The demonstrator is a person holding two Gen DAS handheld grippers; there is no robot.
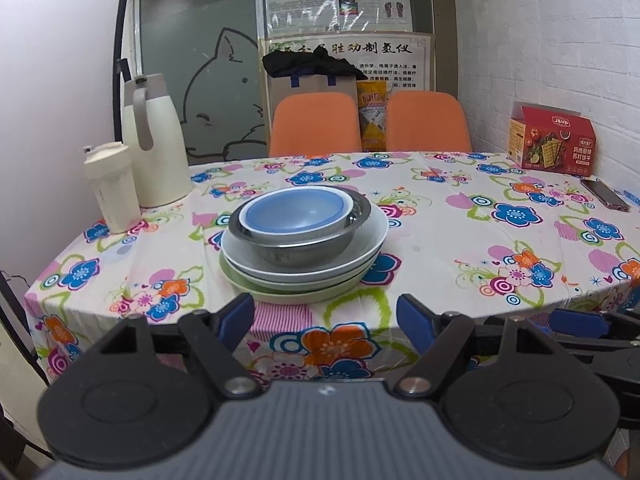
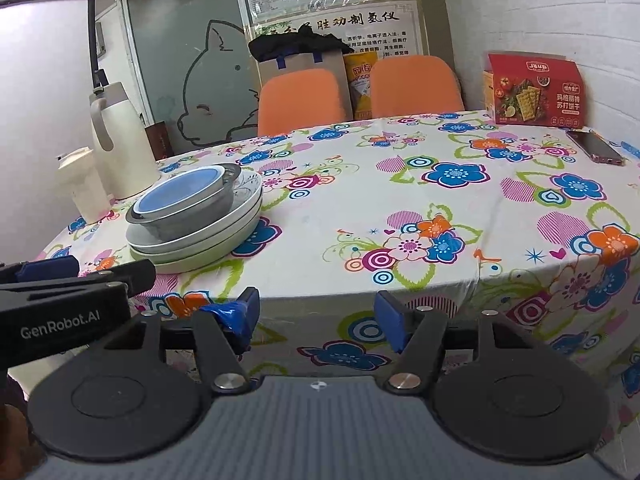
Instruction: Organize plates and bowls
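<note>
- The left gripper (image 1: 326, 312) is nearest the left wrist camera, short of the worktop's near edge; its blue fingers (image 1: 240, 312) stand apart and hold nothing.
- The right gripper (image 2: 316, 312) sits just as close in its own view, fingers apart and empty, with blue tape wrapped on the left finger (image 2: 234, 316). It points at bare flowered cloth to the right of the dishes.
- All the crockery stands in one stack left of the worktop (image 1: 460, 220) centre: a blue bowl (image 1: 294, 214) nested in a steel bowl (image 1: 298, 240), which sits on white plates (image 1: 360, 248), with a pale green plate (image 1: 280, 292) at the bottom.
- No other plate or bowl shows anywhere on the cloth in either view.
- As I judge it, the gathering looks finished: the pile runs from the widest dish at the bottom to the smallest on top, and both grippers are clear of it.
- What may remain is only a check of the seating; the steel bowl looks slightly tilted in the right wrist view, though the fisheye may cause that.
- A cream jug (image 1: 156, 144) and a small white bottle (image 1: 110, 188) stand near the stack's left; a red cracker box (image 1: 552, 140) and a phone (image 1: 606, 194) lie well apart at the right.
</note>
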